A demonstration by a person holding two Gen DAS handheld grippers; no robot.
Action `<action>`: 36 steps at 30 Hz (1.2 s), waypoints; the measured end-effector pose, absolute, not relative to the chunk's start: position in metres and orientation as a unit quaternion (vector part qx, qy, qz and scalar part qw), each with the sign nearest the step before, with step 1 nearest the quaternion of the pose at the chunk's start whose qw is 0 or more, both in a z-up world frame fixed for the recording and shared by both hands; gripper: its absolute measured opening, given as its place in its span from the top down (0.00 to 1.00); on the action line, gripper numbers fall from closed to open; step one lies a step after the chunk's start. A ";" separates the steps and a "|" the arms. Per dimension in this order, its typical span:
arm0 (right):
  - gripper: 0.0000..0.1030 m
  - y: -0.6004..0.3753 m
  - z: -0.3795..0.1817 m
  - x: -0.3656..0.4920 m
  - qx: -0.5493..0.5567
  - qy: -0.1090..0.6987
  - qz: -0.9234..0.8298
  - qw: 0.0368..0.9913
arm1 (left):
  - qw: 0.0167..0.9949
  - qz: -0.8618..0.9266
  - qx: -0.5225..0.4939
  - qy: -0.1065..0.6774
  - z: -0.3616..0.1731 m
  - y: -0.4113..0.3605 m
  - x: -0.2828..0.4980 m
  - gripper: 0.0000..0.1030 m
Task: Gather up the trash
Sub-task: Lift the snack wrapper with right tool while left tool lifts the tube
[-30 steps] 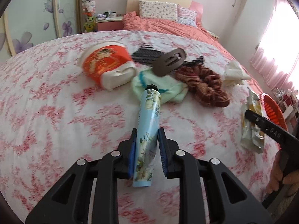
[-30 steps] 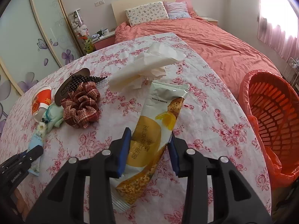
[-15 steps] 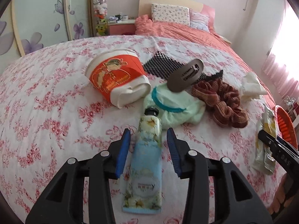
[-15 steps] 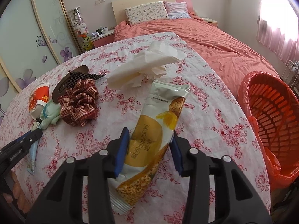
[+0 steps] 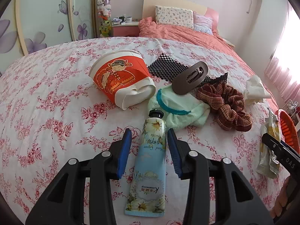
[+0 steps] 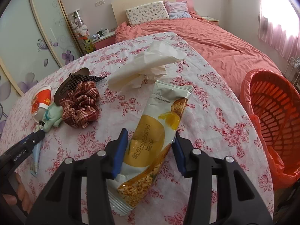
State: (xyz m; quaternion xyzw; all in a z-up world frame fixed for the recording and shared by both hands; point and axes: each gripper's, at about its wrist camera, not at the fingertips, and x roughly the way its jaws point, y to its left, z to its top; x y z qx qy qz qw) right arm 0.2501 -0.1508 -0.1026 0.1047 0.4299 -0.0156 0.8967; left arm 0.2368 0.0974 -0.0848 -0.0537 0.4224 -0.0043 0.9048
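A light blue hand cream tube (image 5: pixel 149 163) lies on the floral tablecloth between the blue pads of my open left gripper (image 5: pixel 149 146), touching neither pad. A crushed red and white paper cup (image 5: pixel 122 81) lies on its side just beyond. My right gripper (image 6: pixel 150 148) is open around a yellow and white snack wrapper (image 6: pixel 159 129) that lies flat on the cloth. A crumpled white tissue (image 6: pixel 148 69) lies past the wrapper. An orange trash basket (image 6: pixel 271 108) with an orange liner stands off the table's right edge.
A red plaid scrunchie (image 5: pixel 225 105), a brown hair clip (image 5: pixel 189 77), a mint green cloth (image 5: pixel 180 106) and a black mesh mat (image 5: pixel 168 67) lie mid-table. A bed with a coral cover (image 6: pixel 206 35) is behind the table.
My left gripper opened and let go of the hand cream tube, which now lies on the cloth, and drew back a little. The right gripper moved slightly forward over the wrapper.
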 end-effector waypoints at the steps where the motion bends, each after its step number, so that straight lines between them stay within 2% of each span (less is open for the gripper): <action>1: 0.55 -0.151 -0.103 0.250 0.105 0.430 -0.016 0.897 | 0.905 -0.006 -0.056 0.422 -0.085 0.097 0.237 0.60; 18: 0.55 -0.149 -0.102 0.250 0.103 0.430 -0.017 0.897 | 0.905 -0.011 -0.069 0.420 -0.085 0.100 0.235 0.60; 26: 0.55 -0.137 -0.103 0.254 0.058 0.439 -0.041 0.896 | 0.904 0.004 -0.018 0.427 -0.085 0.084 0.239 0.60; 29: 0.55 -0.137 -0.103 0.258 0.054 0.439 -0.049 0.895 | 0.904 0.010 -0.008 0.428 -0.085 0.082 0.239 0.64; 31: 0.57 -0.137 -0.103 0.260 0.054 0.439 -0.053 0.895 | 0.904 0.011 -0.004 0.427 -0.085 0.084 0.240 0.73; 36: 0.70 -0.143 -0.102 0.260 0.069 0.434 -0.044 0.897 | 0.905 0.006 0.000 0.425 -0.084 0.086 0.241 0.73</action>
